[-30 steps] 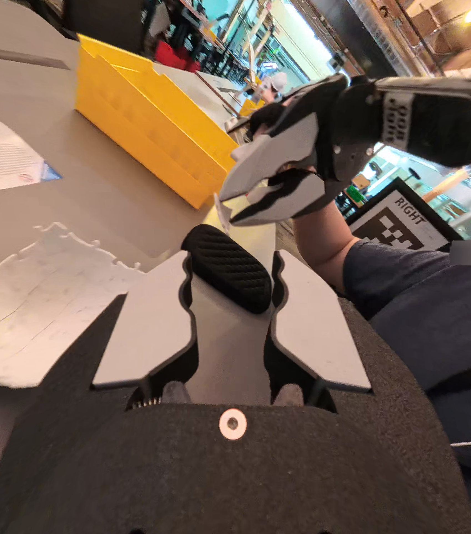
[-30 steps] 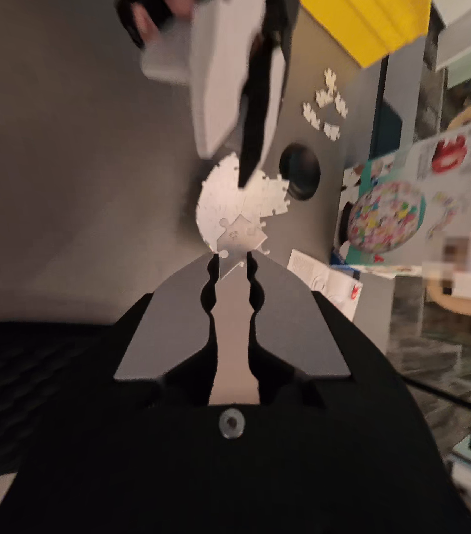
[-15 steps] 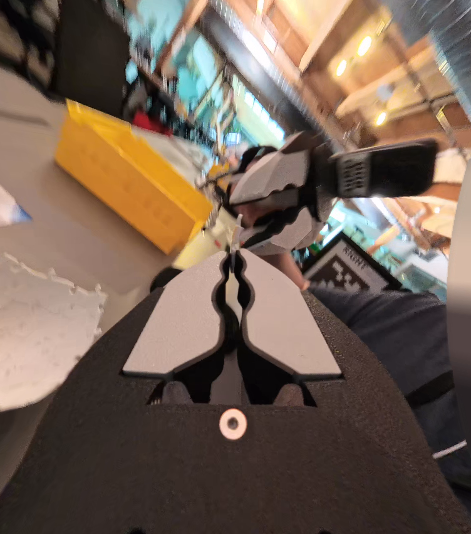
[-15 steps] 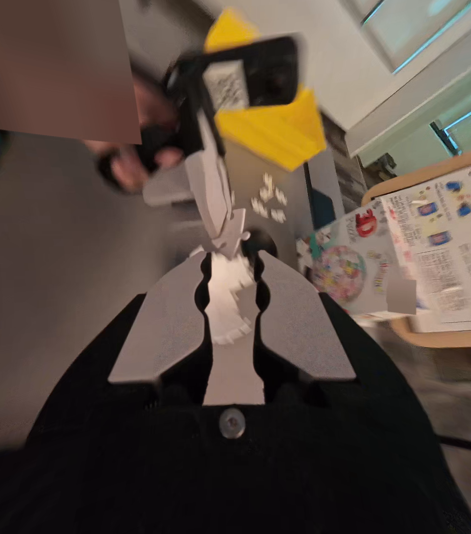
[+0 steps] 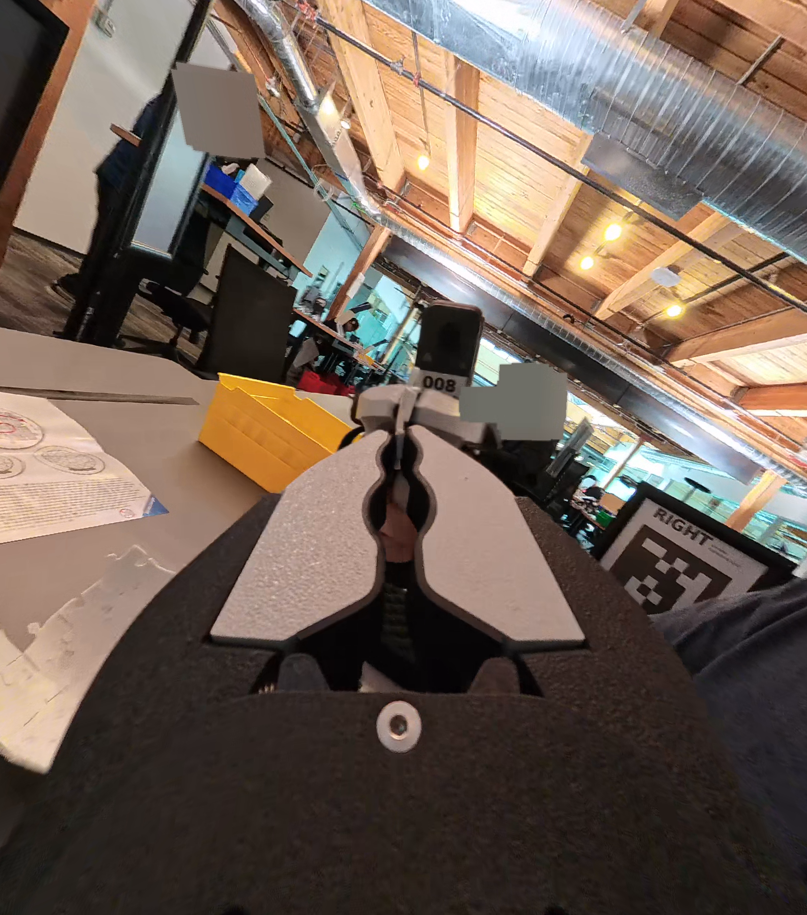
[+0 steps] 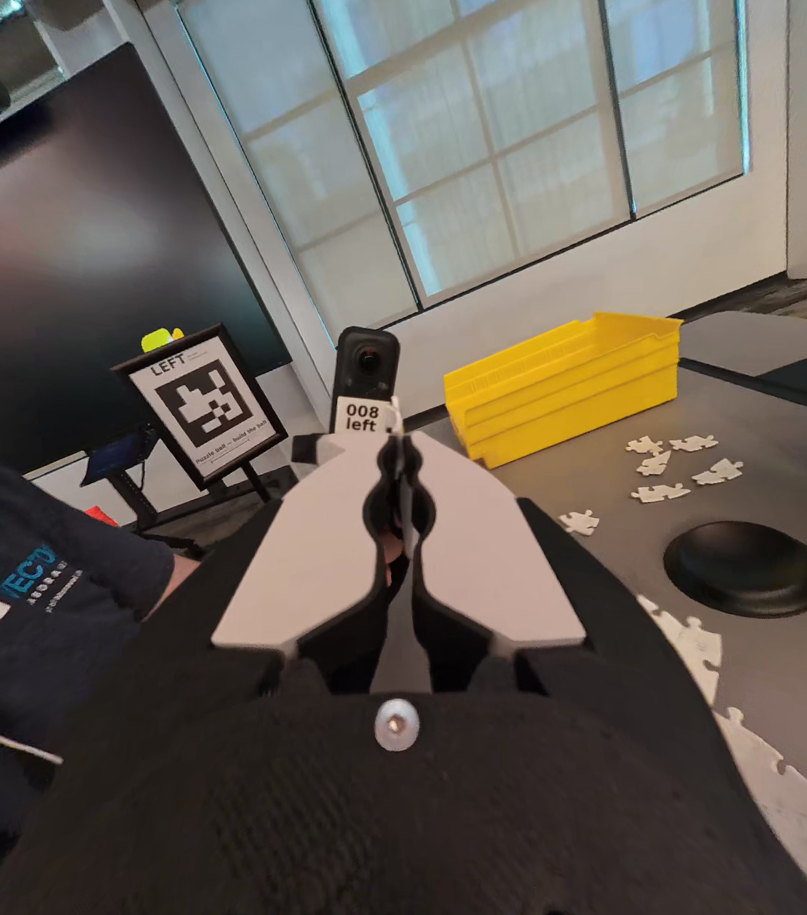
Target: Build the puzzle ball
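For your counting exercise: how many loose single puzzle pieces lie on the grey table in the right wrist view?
6: five clustered beyond the black round recess, at and; one alone nearer the right gripper, at. Others may be hidden.

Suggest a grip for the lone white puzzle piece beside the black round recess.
The lone white puzzle piece lies flat on the grey table, so come from straight above and pinch across its narrow body between the tabs, probably after sliding it away from the black round recess.

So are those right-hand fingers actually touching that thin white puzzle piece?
Touching. The right wrist view shows the right gripper closed on the puzzle piece, whose edge sticks up between the fingers with no gap.
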{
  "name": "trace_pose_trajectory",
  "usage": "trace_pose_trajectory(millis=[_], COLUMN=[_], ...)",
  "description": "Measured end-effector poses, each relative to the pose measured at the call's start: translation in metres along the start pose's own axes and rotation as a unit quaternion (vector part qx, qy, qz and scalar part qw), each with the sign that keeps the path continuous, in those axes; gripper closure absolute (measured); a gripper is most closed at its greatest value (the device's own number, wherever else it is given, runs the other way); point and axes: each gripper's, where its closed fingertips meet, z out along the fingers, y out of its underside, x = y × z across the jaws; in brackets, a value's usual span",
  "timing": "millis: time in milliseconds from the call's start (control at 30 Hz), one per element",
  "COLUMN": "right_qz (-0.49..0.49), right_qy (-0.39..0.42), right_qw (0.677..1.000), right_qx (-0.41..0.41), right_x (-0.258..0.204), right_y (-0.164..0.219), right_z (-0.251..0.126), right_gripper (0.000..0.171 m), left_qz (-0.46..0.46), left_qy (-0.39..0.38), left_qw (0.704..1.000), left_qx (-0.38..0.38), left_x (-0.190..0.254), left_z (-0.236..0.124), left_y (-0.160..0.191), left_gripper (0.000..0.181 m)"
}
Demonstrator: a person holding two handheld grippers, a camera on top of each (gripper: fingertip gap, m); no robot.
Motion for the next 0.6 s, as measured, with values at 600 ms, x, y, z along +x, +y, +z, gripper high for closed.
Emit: trace_pose_trajectory(millis=[600], right_qz=[-0.045], right_qy=[0.006], right_qw=[0.971], right_qx=[-0.236], right_x=[0.011], right_y=[0.022], right_z=[-0.009], right_gripper=[0.163], left_qz=[0.027], left_qy=[-0.018], left_qw=[0.991], left_qx=[-0.127], left_x=[-0.015], left_z=[-0.009], left_y=[0.013], left_gripper=[0.179])
